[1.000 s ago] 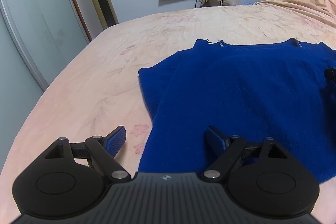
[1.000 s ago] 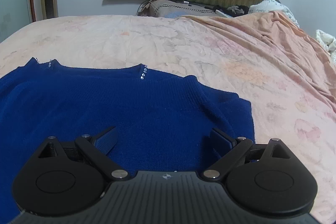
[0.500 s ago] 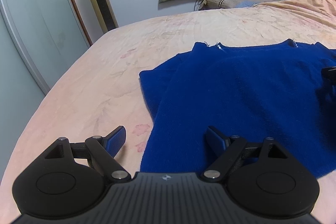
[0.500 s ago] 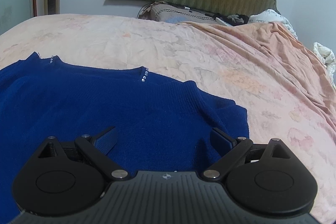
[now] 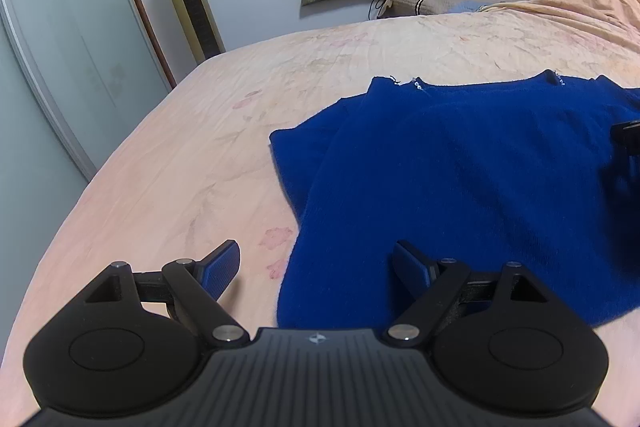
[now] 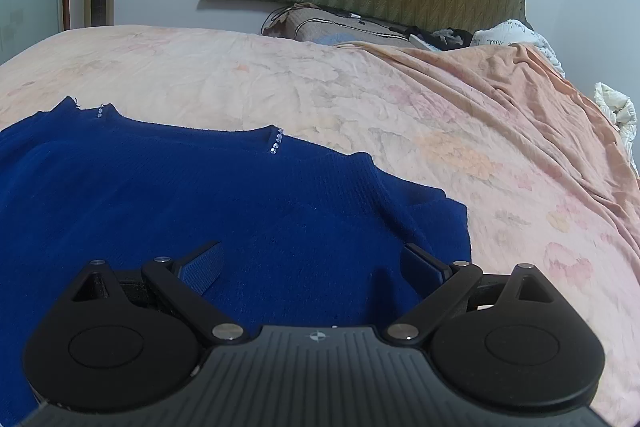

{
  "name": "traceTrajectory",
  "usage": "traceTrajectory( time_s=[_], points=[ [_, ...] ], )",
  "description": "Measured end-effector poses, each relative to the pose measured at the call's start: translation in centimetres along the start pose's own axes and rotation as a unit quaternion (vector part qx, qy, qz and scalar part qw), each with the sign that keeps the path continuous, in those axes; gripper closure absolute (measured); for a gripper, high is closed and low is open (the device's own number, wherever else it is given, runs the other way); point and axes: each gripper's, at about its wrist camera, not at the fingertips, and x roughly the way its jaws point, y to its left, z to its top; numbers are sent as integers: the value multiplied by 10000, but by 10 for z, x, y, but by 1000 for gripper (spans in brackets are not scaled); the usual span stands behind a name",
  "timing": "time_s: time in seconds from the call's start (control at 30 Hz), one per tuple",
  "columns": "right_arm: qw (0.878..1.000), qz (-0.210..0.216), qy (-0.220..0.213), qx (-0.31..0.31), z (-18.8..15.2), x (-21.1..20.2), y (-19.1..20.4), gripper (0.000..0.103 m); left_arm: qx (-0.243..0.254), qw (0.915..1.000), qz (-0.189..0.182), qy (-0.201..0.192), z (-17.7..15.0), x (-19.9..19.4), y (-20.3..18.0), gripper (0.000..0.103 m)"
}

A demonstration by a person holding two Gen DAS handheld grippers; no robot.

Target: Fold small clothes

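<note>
A: Item, sweater (image 5: 460, 179): where is it lying, how far folded?
B: Lying flat on the bed (image 5: 192, 155); sleeves are sitting tucked under, body fold pending.
A: Grippers?
B: Left gripper (image 5: 316, 263) and right gripper (image 6: 312, 263) are gaping wide, holding nothing, hovering over the hem corners. Bare bed is running out on both sides.

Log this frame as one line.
left gripper: open, empty | right gripper: open, empty | sweater: flat on bed, sleeves tucked, unfolded

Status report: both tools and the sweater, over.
Left tool open, right tool open, both empty. Blue sweater flat on bed, sleeves folded in. Nothing blocking.
</note>
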Motion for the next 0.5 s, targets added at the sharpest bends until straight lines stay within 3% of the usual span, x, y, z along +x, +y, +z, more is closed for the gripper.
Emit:
traceTrajectory(
  time_s=[0.27, 0.5],
  points=[
    [10000, 50, -86, 1, -1, -12, 2, 7, 11, 9999, 10, -118, 2, -5, 11, 19],
    [9927, 784, -598, -692, -7, -58, 41, 7, -435, 9984, -332, 129, 24, 20, 49, 19]
  ],
)
